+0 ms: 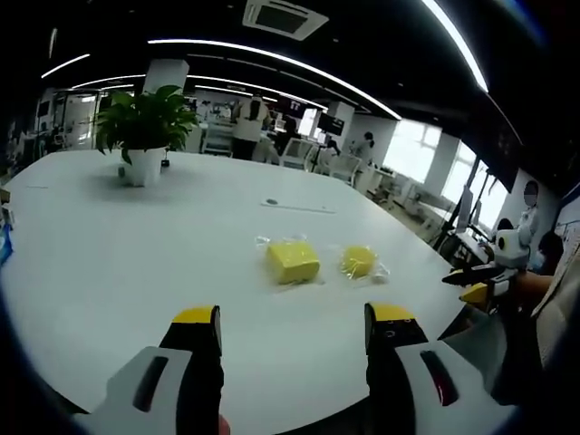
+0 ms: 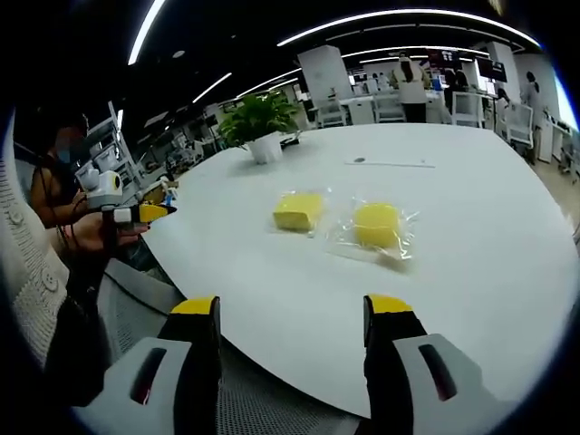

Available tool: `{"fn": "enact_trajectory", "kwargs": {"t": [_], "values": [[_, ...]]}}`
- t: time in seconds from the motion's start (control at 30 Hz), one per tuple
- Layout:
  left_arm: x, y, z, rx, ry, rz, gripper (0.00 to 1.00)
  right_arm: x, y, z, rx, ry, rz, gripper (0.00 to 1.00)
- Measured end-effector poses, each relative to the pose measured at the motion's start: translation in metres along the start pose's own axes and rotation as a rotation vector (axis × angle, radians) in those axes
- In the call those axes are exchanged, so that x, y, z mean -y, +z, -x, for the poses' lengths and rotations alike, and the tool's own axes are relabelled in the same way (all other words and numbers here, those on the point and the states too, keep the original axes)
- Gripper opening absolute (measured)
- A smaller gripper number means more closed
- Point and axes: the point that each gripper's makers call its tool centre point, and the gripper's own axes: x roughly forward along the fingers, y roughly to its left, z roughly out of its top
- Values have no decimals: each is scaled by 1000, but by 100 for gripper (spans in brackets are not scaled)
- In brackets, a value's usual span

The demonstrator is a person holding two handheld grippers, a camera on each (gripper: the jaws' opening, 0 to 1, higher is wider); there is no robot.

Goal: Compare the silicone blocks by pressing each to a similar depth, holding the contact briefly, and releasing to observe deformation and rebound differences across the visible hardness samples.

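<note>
1. Yellow square silicone block [image 1: 293, 261] lies flat on the white oval table [image 1: 136, 263], in clear wrapping. Just beside it, apart, sits a yellow round silicone block [image 1: 359, 261], also in a clear wrapper.
2. Right gripper view gives the same pair: square block [image 2: 298, 211] toward the plant side, round block [image 2: 376, 224] toward the open end of the table [image 2: 471, 272].
3. Left gripper [image 1: 293, 319]: yellow-tipped jaws stand apart, nothing between them, well short of both blocks.
4. Right gripper [image 2: 292, 310]: jaws likewise spread and empty, held over the near table edge.
5. Potted green plant in a white pot [image 1: 145, 134] stands far back on the table, well apart from the blocks.
6. Step in hand, as judged: the approach. No press is under way and neither block looks dented.
7. Next move calls for bringing one gripper over a block, pressing down squarely, and matching that depth on the other. Slippery wrappers may let a block skid.
</note>
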Motion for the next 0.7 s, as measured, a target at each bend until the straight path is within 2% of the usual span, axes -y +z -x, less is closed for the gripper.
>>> {"fn": "enact_trajectory", "kwargs": {"t": [0.27, 0.43, 0.53, 0.7], "values": [[11, 18, -19, 26, -65, 106, 63, -3, -1, -3, -10, 9, -10, 58], [8, 27, -37, 31, -73, 131, 63, 0, -7, -6, -25, 7, -22, 59], [5, 36, -49, 56, -86, 212, 63, 2, -9, -8, -39, 4, -32, 59], [-7, 45, -67, 76, -81, 266, 63, 7, -11, -10, -61, -8, -45, 58]]}}
